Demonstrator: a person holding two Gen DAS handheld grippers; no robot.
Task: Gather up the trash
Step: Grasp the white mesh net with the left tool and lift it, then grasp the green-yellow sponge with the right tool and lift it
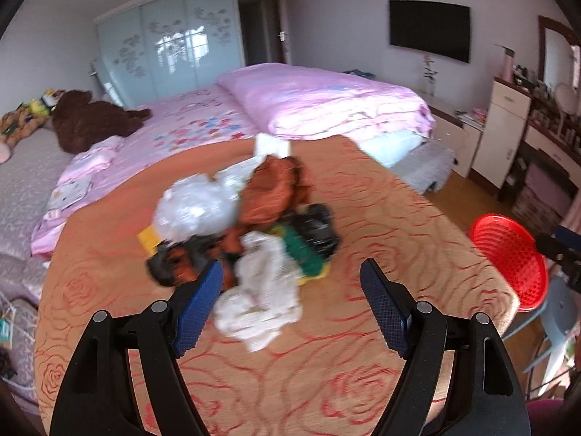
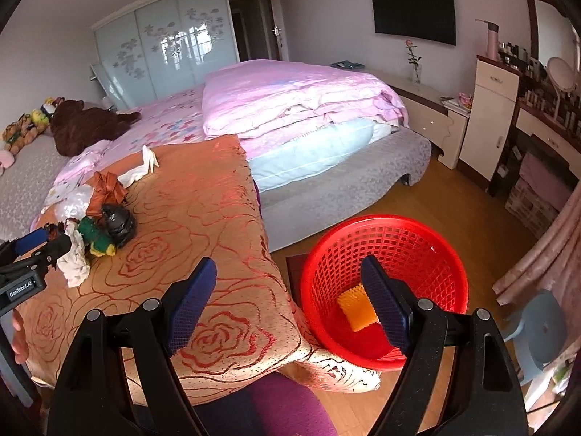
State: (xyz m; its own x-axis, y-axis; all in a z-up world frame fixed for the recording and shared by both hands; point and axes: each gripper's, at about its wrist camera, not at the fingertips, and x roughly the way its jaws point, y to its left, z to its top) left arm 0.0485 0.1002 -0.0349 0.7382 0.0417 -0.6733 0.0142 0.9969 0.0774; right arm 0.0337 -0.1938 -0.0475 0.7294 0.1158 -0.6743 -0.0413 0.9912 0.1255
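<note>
Left wrist view: the left gripper [image 1: 290, 283] hangs with jaws spread above the rose-patterned bench [image 1: 399, 218], bare cloth on all sides. A trash pile [image 1: 247, 218] lies mid-bench; its near piece, a crumpled white tissue [image 1: 261, 290], runs near to far between the jaws. At the bench's right edge, the right gripper [image 2: 290, 287], jaws spread, hangs beside the red basket [image 2: 417, 250] holding a yellow sponge [image 2: 354, 309].
</note>
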